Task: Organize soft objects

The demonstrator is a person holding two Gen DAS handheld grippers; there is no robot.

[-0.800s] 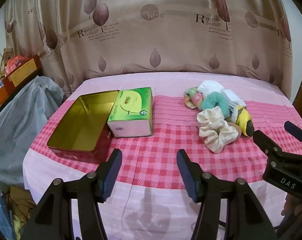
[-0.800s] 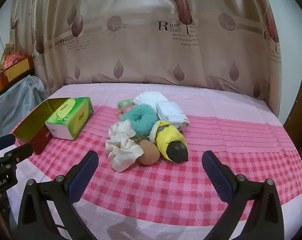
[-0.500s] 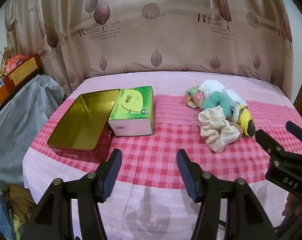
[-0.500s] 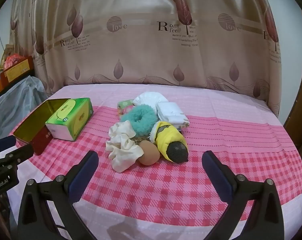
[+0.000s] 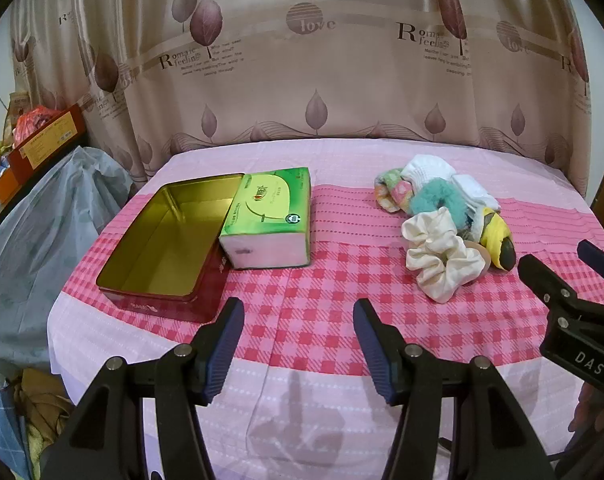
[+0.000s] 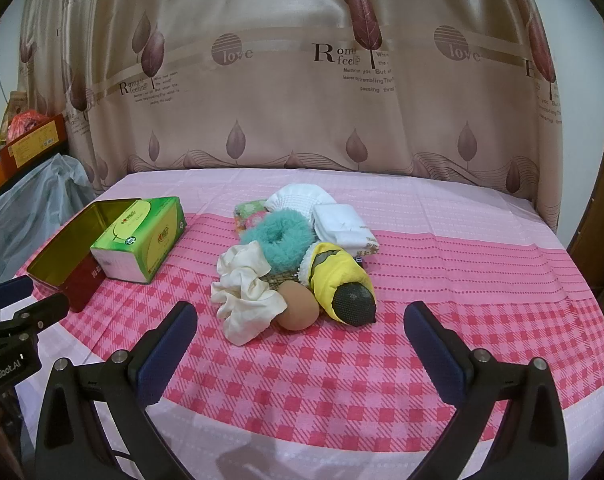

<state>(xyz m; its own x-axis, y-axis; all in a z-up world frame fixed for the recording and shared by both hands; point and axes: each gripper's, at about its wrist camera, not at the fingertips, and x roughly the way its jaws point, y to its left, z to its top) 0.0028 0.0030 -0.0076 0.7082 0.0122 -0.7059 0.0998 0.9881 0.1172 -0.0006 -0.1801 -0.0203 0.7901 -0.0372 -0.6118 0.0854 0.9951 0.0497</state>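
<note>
Cream satin scrunchie (image 6: pixel 244 290) looks light, limp and slippery, so the wide-open right gripper (image 6: pixel 300 334), like the empty open left gripper (image 5: pixel 298 344), should pinch its bunched folds.

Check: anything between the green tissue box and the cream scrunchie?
Nothing: only bare checked tablecloth between the tissue box and cream scrunchie. Both wrist views show that.

The left gripper (image 5: pixel 298 342) points downward at a slant, its jaws apart and nothing between them. The right gripper (image 6: pixel 300 343) also slants downward, with jaws spread very wide and empty. Both hang above the surface.
</note>
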